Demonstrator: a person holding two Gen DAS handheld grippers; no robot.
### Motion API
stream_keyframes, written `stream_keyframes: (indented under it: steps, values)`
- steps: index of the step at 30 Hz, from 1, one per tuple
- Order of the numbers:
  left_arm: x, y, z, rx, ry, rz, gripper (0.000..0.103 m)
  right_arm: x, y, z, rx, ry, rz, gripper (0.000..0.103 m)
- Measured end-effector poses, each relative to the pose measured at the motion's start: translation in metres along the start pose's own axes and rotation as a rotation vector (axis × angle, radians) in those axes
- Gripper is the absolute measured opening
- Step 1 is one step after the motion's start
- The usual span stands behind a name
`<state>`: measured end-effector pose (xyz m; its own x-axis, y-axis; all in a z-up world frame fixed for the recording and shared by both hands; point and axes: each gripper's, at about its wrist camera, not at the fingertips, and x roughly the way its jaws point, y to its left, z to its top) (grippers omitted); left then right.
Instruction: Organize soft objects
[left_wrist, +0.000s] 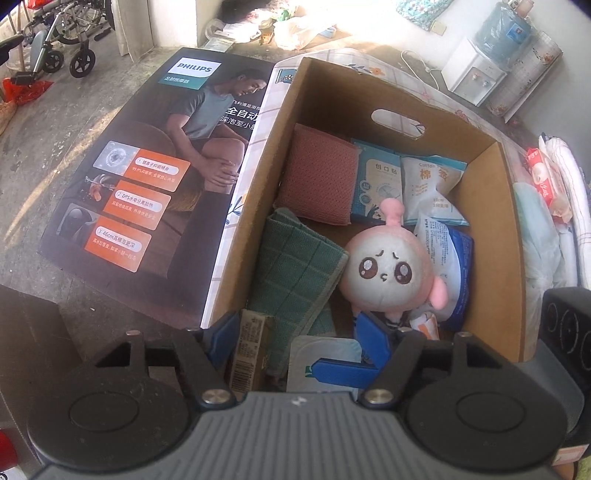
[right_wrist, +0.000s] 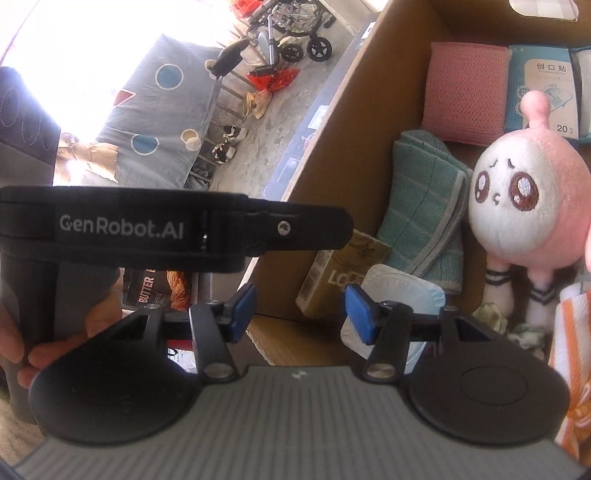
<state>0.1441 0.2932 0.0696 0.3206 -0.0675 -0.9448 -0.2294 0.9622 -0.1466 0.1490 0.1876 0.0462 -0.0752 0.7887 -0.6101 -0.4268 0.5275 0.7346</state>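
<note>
Blue pads of the left claw (left_wrist: 301, 341) stand apart with nothing between them, hanging steeply over the near end of the cardboard box (left_wrist: 487, 236). Just under it lie a white tub (left_wrist: 325, 360) and a small carton (left_wrist: 247, 350). The right claw (right_wrist: 301, 312) is likewise apart and empty, straddling the box's near wall, one pad outside and one over the tub.

Just beyond the left claw's right pad lies the plush doll (left_wrist: 384, 267), inside the box, face up. Its long axis runs away from the claw: striped legs nearest, round head next, pink knob pointing at the far wall. The left claw looks the nearer, almost over the legs; from the right claw the doll sits off to the right. A green cloth (left_wrist: 295, 269) lies touching the doll's head on the left. Farther back a red pad (left_wrist: 317, 177) and flat packets (left_wrist: 406, 184) lean at the far wall.
</note>
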Motion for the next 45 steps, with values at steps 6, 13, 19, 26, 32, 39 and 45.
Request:
stream_keyframes:
  steps: [6,13,19,26,32,39,45]
  values:
    - [-0.021,-0.007,-0.007,0.033,-0.099,0.014,0.074,-0.03,-0.006,-0.006,-0.014,-0.072,0.004,0.057]
    - [-0.06,-0.045,-0.041,0.16,-0.355,-0.046,0.089,-0.108,-0.001,-0.042,-0.097,-0.306,-0.074,0.072]
    - [-0.062,-0.104,-0.1,0.309,-0.485,-0.142,0.097,-0.185,-0.001,-0.102,-0.174,-0.559,-0.293,0.085]
    - [-0.056,-0.16,-0.162,0.441,-0.606,-0.2,0.1,-0.243,-0.029,-0.182,-0.09,-0.745,-0.52,0.099]
    - [-0.043,-0.183,-0.191,0.426,-0.605,-0.184,0.103,-0.25,-0.057,-0.23,0.009,-0.775,-0.576,0.102]
    - [-0.041,-0.187,-0.205,0.355,-0.625,-0.089,0.103,-0.251,-0.061,-0.251,0.008,-0.745,-0.66,0.102]
    - [-0.032,-0.181,-0.201,0.315,-0.54,0.002,0.103,-0.237,-0.044,-0.245,-0.087,-0.69,-0.75,0.102]
